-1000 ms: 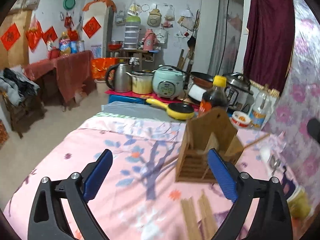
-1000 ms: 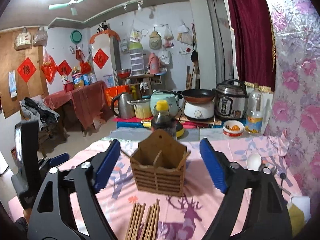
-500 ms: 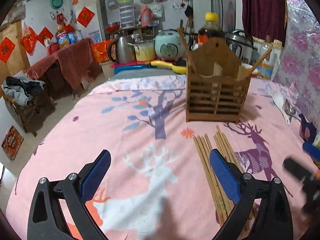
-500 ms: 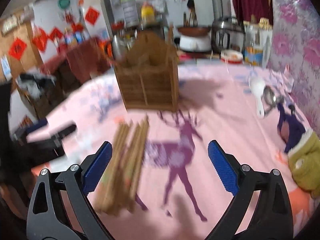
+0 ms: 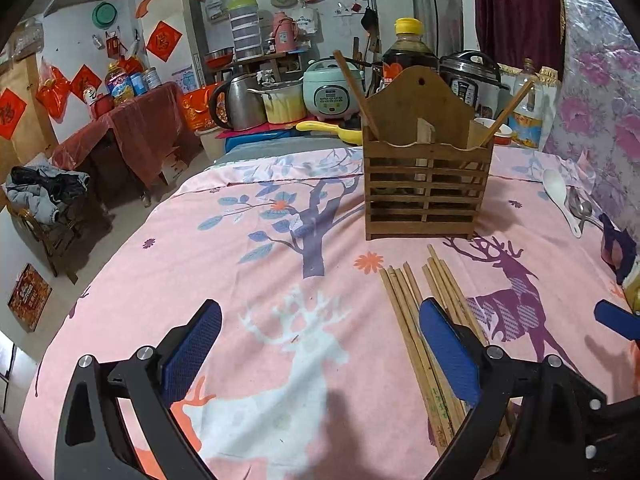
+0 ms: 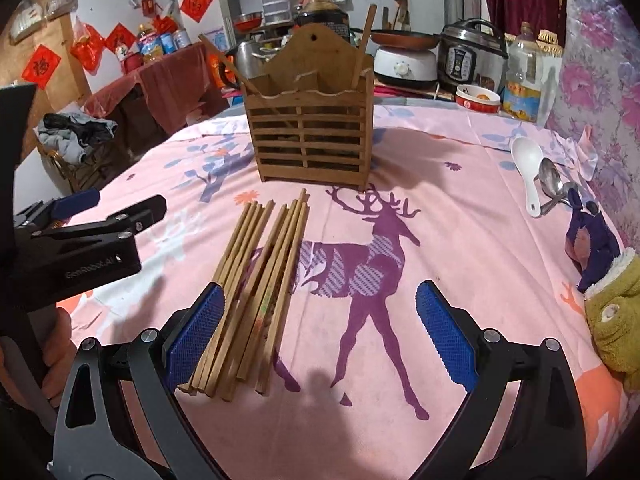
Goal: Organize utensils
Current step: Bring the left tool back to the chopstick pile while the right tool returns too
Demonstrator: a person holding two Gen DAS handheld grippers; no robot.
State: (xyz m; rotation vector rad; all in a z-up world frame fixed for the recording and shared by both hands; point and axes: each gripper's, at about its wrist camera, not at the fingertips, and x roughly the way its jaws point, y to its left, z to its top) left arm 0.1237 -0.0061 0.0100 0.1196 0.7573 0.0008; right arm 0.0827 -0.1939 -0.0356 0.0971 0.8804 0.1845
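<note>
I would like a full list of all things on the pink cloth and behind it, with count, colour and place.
chopsticks: one loose bundle, tan, flat on cloth before the holder
holder: one, brown wood, mid-cloth, two sticks upright inside
white spoon: one, right side
metal spoons: count unclear, beside it
sauce bottle: one, dark, behind holder
cookers: several, back bench
left gripper: black, blue pads, open
right gripper: same, open, empty

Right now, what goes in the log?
left tool: open | right tool: open | loose wooden chopsticks: on cloth | slatted wooden holder: upright
</note>
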